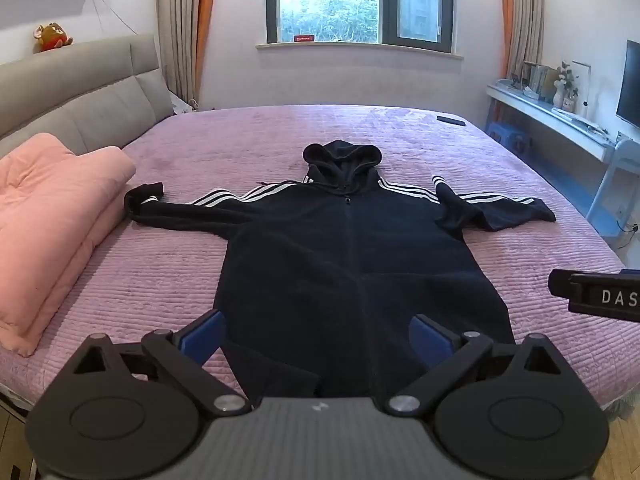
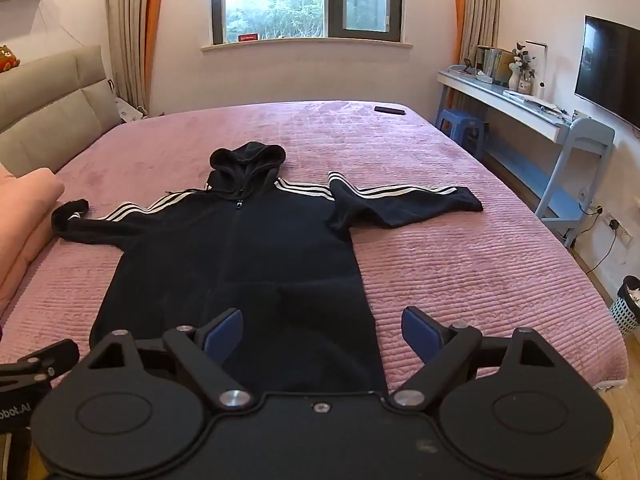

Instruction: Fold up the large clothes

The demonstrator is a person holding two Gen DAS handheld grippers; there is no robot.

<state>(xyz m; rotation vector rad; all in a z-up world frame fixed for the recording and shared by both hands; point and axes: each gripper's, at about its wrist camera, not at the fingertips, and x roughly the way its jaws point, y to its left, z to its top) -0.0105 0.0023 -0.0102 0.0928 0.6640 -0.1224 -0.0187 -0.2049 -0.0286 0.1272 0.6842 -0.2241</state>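
Hoodie (image 1: 352, 248), black with a zip front and three white stripes along each sleeve, lies face up and spread flat on the pink-covered bed (image 1: 540, 264), hood (image 1: 340, 160) toward 12 o'clock and hem toward 6 o'clock at the near bed edge. Its left-hand sleeve (image 1: 180, 208) runs out straight toward 9 o'clock, cuff near the folded pink quilt (image 1: 52, 220); the sleeve toward 3 o'clock (image 2: 408, 204) is partly doubled over itself near the shoulder. No fold has been made in the body, so by this reading the task stands at its opening step: approach before the first grasp. Left gripper (image 1: 320, 336) hovers above the hem, its fingers (image 1: 200, 336) spread wide with nothing between them and no contact with the cloth. Right gripper (image 2: 320, 336) hovers near the hem corner at 6 o'clock, pitched downward, its fingers (image 2: 424, 336) likewise spread wide and empty. The next move probably calls for descending to one sleeve or one side edge, pinching a single layer of fleece and carrying it across the zip line. The doubled sleeve may need straightening first, since the thick fleece is likely to bunch rather than lie flat. A dark flat object, perhaps a phone (image 2: 390, 110), lies at the far bed edge, well apart from the garment.
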